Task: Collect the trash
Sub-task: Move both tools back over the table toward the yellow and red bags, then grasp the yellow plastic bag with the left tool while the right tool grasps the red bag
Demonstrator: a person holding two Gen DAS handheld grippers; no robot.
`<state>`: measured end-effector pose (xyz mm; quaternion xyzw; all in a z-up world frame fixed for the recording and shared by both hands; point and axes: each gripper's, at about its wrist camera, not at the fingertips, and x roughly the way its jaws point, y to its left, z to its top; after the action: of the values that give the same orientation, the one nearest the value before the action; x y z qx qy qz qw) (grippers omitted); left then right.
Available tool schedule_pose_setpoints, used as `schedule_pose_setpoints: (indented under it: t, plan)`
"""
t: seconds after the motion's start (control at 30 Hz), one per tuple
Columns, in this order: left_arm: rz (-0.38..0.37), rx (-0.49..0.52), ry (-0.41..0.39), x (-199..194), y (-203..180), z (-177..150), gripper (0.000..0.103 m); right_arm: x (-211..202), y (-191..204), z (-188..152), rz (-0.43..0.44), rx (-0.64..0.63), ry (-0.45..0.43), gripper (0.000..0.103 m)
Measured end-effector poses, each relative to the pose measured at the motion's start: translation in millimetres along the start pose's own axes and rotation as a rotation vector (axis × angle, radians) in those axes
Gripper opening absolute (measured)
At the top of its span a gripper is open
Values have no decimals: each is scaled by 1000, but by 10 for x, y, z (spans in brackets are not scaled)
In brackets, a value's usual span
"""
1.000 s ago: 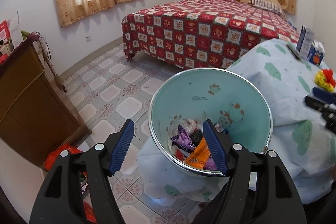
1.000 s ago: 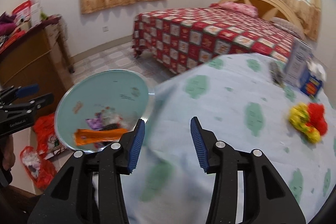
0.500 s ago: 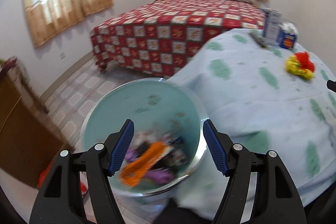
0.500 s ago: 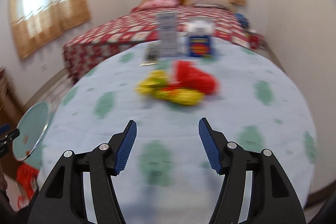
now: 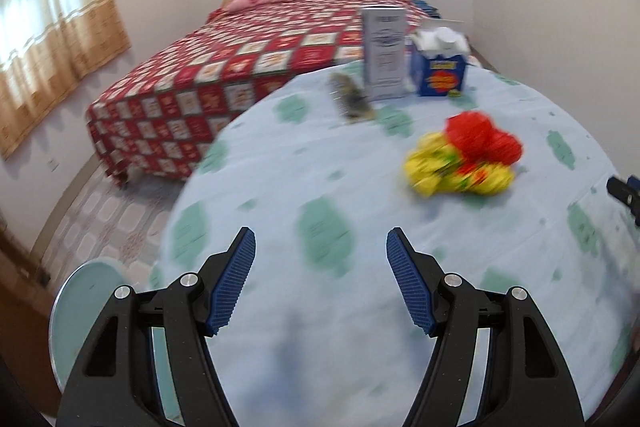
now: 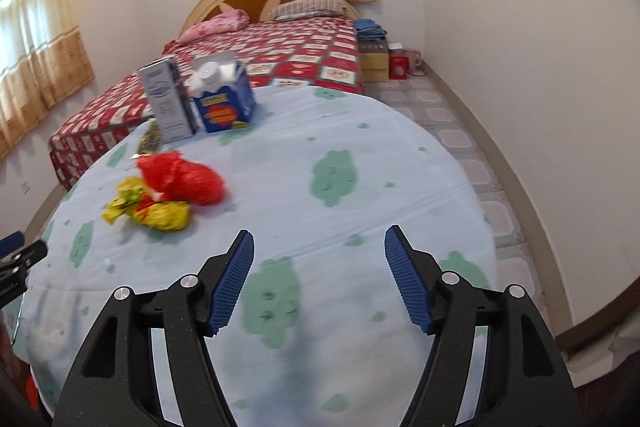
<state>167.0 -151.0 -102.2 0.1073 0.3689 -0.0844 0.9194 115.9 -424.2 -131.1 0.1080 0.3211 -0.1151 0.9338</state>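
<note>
2 wrappers left on the table
Both grippers (image 5: pixel 321 281) (image 6: pixel 319 279) are held wide open, empty (right just widened); the yellow wrapper (image 6: pixel 148 209) could get shoved instead of pinched.

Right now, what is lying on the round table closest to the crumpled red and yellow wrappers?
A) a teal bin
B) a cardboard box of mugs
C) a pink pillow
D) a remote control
D: the remote control lies flat on the tablecloth just beyond the wrappers, beside the upright white carton; the bin stands off the table and the pillow is on the bed.
</note>
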Motion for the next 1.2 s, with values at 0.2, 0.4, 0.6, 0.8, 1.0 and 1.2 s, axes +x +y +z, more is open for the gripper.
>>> schedule_pose_setpoints:
  t: [0.2, 0.4, 0.6, 0.8, 1.0, 1.2]
  plan:
    - [-33, 23, 19, 366, -396, 298, 67, 24, -130, 56, 11, 19, -7, 74]
    - [-107, 31, 100, 704, -582, 343, 53, 98, -31, 170, 54, -3, 4, 76]
    - [-157, 58, 129, 732, -578, 280, 0, 198, 147, 282, 93, -27, 20, 76]
    - [-126, 31, 98, 566, -246, 260, 0, 253, 385, 420, 109, -52, 20, 76]
    - [-44, -66, 81, 490, 252, 217, 26, 506, 692, 561, 105, -111, 57, 76]
    - [30, -157, 69, 418, 695, 156, 52, 929, 924, 553, 135, -168, 175, 66]
